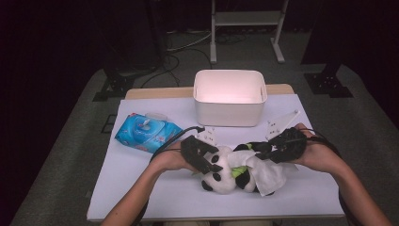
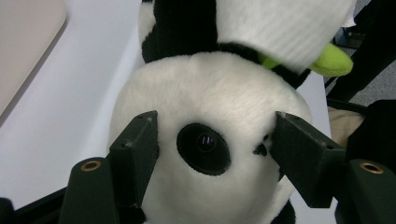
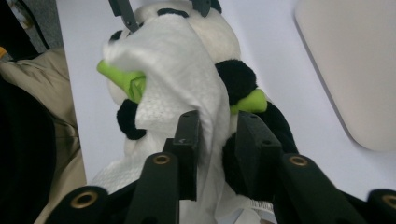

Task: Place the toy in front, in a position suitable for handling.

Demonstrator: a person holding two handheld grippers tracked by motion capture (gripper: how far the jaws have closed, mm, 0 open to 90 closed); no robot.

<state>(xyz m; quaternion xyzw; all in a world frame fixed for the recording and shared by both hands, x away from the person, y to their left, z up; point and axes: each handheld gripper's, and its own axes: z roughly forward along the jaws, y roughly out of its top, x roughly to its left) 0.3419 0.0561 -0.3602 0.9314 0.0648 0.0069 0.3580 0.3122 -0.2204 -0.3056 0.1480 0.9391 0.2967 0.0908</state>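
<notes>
Panda (image 1: pixel 221 172) near tabletop's front edge, head clamped by left gripper (image 2: pixel 212 149); right gripper (image 3: pixel 217 140), jaws parted around wipe (image 3: pixel 177 79), should re-pinch cloth only, wiping gently.

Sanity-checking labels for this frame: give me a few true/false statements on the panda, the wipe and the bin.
1. The left gripper has its jaws on either side of the plush panda's head. True.
2. A white wipe lies draped over the panda's body. True.
3. The panda lies inside the white bin. False: it lies on the table, in front of the bin.
4. The blue wipes pack sits to the right of the bin. False: in the high view it is to the bin's left.
5. The right gripper has the wipe between its jaws. True.
</notes>
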